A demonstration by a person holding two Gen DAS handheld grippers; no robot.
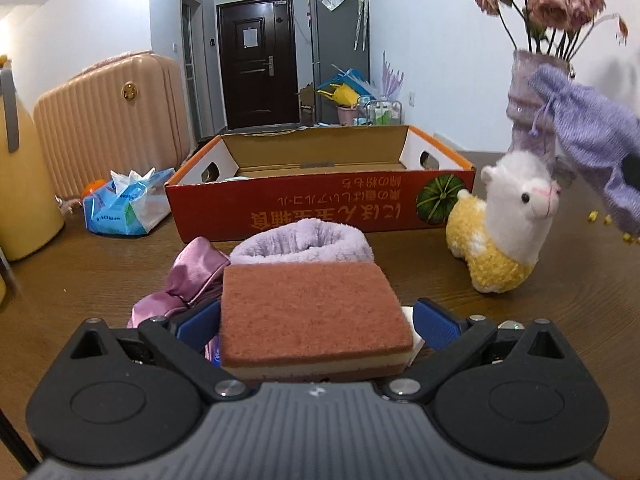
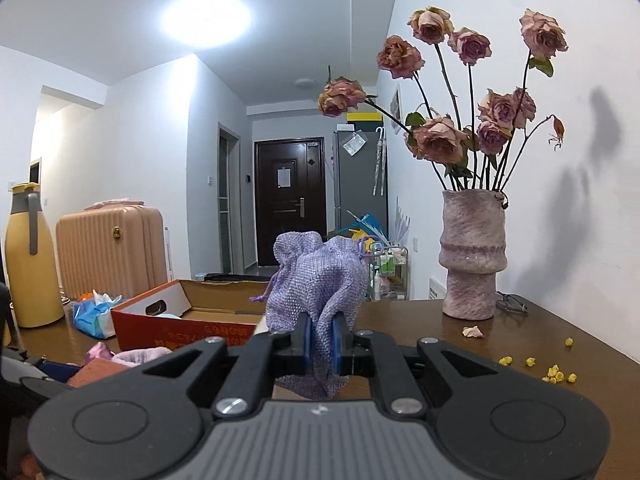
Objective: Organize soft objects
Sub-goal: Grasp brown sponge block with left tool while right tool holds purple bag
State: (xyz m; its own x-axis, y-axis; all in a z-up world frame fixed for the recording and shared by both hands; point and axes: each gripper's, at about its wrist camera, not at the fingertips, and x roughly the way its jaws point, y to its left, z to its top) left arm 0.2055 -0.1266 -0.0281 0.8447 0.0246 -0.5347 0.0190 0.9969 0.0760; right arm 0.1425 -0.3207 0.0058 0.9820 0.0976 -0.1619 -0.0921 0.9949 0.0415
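My left gripper (image 1: 316, 328) is shut on a brown-topped sponge (image 1: 312, 316), which lies flat between its blue pads above the wooden table. Just beyond the sponge are a fluffy lilac band (image 1: 304, 240) and a pink satin cloth (image 1: 192, 272). A red cardboard box (image 1: 320, 204) stands open behind them. To the right of the box stands a white and yellow alpaca plush (image 1: 508, 232). My right gripper (image 2: 322, 344) is shut on a lilac drawstring pouch (image 2: 316, 280), held in the air to the right of the box; the same pouch (image 1: 592, 136) shows in the left wrist view.
A vase of dried roses (image 2: 472, 256) stands at the back right by the wall, with yellow petals (image 2: 556, 374) scattered on the table. A blue tissue pack (image 1: 124, 208) and a yellow jug (image 2: 28, 256) are left of the box. A pink suitcase (image 1: 108, 120) stands behind.
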